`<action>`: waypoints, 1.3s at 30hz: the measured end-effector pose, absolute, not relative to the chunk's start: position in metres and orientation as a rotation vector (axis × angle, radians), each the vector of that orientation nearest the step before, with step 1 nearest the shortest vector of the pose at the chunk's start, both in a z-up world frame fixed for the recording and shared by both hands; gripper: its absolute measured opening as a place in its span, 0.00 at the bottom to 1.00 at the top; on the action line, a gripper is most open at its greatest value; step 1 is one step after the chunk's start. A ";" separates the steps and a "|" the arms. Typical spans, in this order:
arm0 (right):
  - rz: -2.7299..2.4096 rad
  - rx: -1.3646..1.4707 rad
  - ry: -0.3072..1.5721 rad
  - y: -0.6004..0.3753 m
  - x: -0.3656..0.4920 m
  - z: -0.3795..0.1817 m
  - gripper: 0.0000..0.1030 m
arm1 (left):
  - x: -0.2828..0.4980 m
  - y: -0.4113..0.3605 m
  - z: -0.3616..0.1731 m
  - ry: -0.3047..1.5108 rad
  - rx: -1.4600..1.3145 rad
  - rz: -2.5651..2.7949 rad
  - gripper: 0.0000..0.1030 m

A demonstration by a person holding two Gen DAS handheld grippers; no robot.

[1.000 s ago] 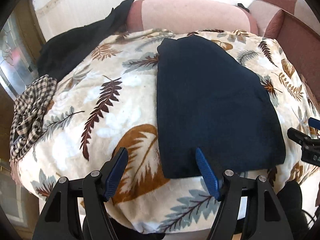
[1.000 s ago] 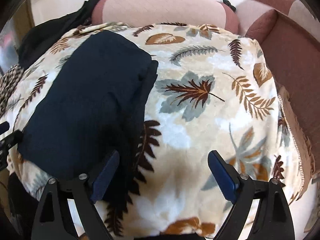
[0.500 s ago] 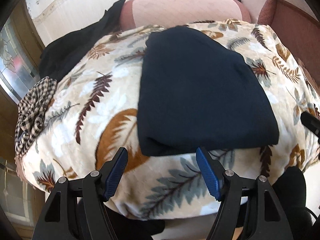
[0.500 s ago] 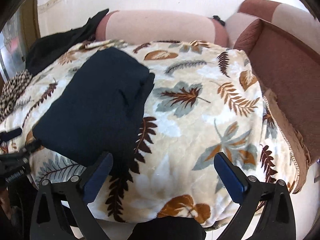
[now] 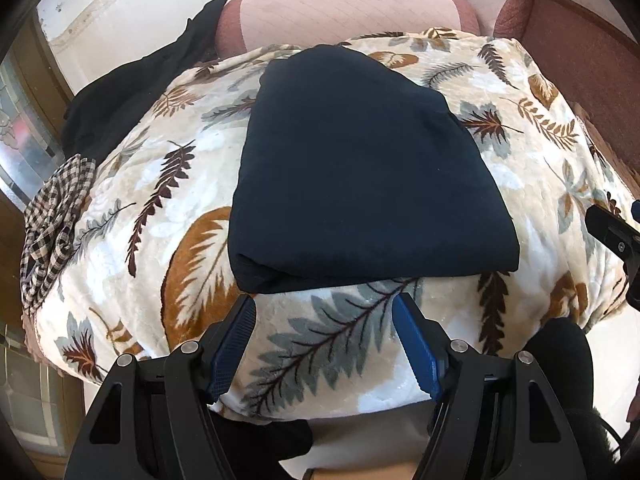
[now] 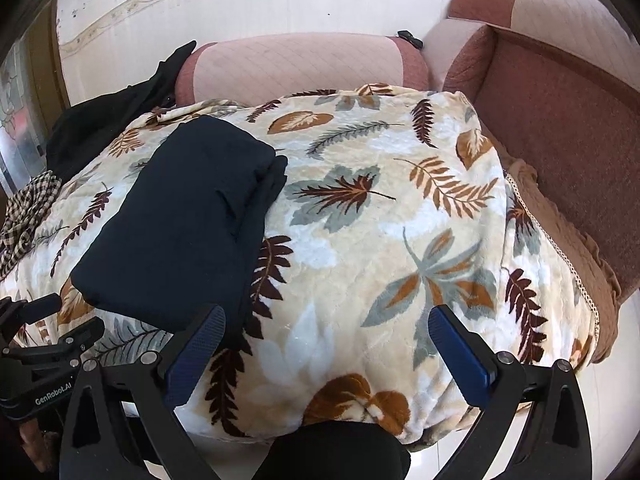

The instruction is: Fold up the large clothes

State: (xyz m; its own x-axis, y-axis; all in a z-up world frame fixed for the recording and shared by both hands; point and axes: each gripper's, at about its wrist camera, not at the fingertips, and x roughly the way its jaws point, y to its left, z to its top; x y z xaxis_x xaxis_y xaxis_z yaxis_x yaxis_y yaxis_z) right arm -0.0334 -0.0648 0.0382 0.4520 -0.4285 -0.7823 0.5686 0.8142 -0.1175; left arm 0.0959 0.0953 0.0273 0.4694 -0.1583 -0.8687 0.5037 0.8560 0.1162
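A folded navy garment (image 5: pixel 360 168) lies on the leaf-print blanket (image 5: pixel 328 344); checked cloth (image 5: pixel 52 224) and black clothing (image 5: pixel 132 96) sit aside. Left tool (image 5: pixel 324 320) and right tool (image 6: pixel 326 332) hover released, empty.

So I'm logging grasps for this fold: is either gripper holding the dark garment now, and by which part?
Nothing is held. The left gripper and the right gripper are both open above the leaf-print blanket, clear of the folded dark garment.
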 end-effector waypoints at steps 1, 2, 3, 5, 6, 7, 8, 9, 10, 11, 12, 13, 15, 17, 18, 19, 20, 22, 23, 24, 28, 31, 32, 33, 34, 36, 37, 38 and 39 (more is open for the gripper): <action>-0.619 0.173 0.915 -0.065 -0.033 0.038 0.99 | 0.096 0.095 0.027 1.011 0.381 -0.418 0.69; -0.620 0.174 0.916 -0.065 -0.033 0.038 0.99 | 0.096 0.094 0.027 1.016 0.377 -0.415 0.69; -0.620 0.176 0.917 -0.065 -0.033 0.038 0.99 | 0.096 0.095 0.028 1.019 0.371 -0.415 0.69; -0.619 0.179 0.920 -0.065 -0.033 0.037 0.99 | 0.097 0.094 0.028 1.024 0.364 -0.416 0.69; -0.619 0.182 0.921 -0.065 -0.033 0.037 0.99 | 0.097 0.094 0.028 1.025 0.362 -0.415 0.69; -0.618 0.186 0.923 -0.066 -0.033 0.037 0.99 | 0.097 0.094 0.028 1.028 0.360 -0.415 0.69; -0.617 0.193 0.924 -0.066 -0.033 0.036 0.99 | 0.097 0.094 0.027 1.029 0.359 -0.415 0.69; -0.618 0.197 0.925 -0.067 -0.033 0.036 0.99 | 0.097 0.093 0.027 1.031 0.358 -0.415 0.69; -0.618 0.201 0.926 -0.067 -0.033 0.035 0.99 | 0.097 0.093 0.027 1.034 0.358 -0.416 0.69; -0.619 0.203 0.926 -0.068 -0.033 0.035 0.99 | 0.097 0.093 0.026 1.036 0.358 -0.415 0.69; -0.621 0.203 0.926 -0.067 -0.033 0.036 0.99 | 0.096 0.091 0.026 1.038 0.356 -0.413 0.69; -0.622 0.202 0.926 -0.068 -0.033 0.036 0.99 | 0.097 0.091 0.026 1.042 0.354 -0.415 0.69; -0.623 0.197 0.928 -0.067 -0.032 0.036 0.99 | 0.096 0.090 0.027 1.044 0.348 -0.414 0.69; -0.623 0.189 0.930 -0.065 -0.031 0.036 0.99 | 0.095 0.089 0.028 1.042 0.345 -0.415 0.69; -0.623 0.190 0.931 -0.064 -0.031 0.036 0.99 | 0.095 0.089 0.028 1.041 0.344 -0.415 0.69; -0.623 0.190 0.933 -0.064 -0.031 0.036 0.99 | 0.094 0.088 0.029 1.039 0.342 -0.415 0.69; -0.622 0.189 0.935 -0.064 -0.030 0.035 0.99 | 0.093 0.088 0.029 1.038 0.340 -0.414 0.69; -0.620 0.189 0.937 -0.064 -0.030 0.035 0.99 | 0.092 0.088 0.030 1.040 0.335 -0.412 0.69; -0.618 0.188 0.937 -0.065 -0.030 0.035 0.99 | 0.092 0.088 0.030 1.042 0.332 -0.411 0.69; -0.620 0.187 0.937 -0.065 -0.030 0.035 0.99 | 0.092 0.088 0.029 1.047 0.326 -0.411 0.69; -0.622 0.180 0.940 -0.064 -0.029 0.034 0.99 | 0.094 0.088 0.029 1.085 0.299 -0.414 0.69; -0.641 0.139 0.946 -0.062 -0.027 0.034 0.99 | 0.096 0.088 0.028 1.111 0.277 -0.413 0.69; -0.642 0.126 0.946 -0.062 -0.027 0.034 0.99 | 0.096 0.088 0.027 1.116 0.276 -0.412 0.69; -0.645 0.109 0.948 -0.060 -0.026 0.033 0.99 | 0.097 0.087 0.028 1.117 0.275 -0.408 0.69; -0.646 0.096 0.952 -0.060 -0.025 0.033 0.99 | 0.097 0.088 0.027 1.116 0.275 -0.404 0.69; -0.638 0.092 0.956 -0.059 -0.024 0.032 0.99 | 0.099 0.090 0.028 1.112 0.266 -0.396 0.69; -0.635 0.091 0.957 -0.059 -0.023 0.032 0.99 | 0.099 0.091 0.029 1.106 0.262 -0.390 0.69; -0.632 0.090 0.957 -0.059 -0.023 0.032 0.99 | 0.098 0.091 0.029 1.100 0.261 -0.383 0.69; -0.630 0.087 0.956 -0.059 -0.023 0.032 0.99 | 0.099 0.092 0.030 1.094 0.260 -0.377 0.69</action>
State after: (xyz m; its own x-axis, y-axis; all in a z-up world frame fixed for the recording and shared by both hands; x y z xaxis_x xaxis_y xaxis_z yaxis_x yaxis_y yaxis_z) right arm -0.0231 -0.0589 0.0318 0.4135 -0.4632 -0.7839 0.5380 0.8189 -0.2000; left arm 0.0990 0.0924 0.0296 0.4058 -0.1686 -0.8983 0.4208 0.9069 0.0199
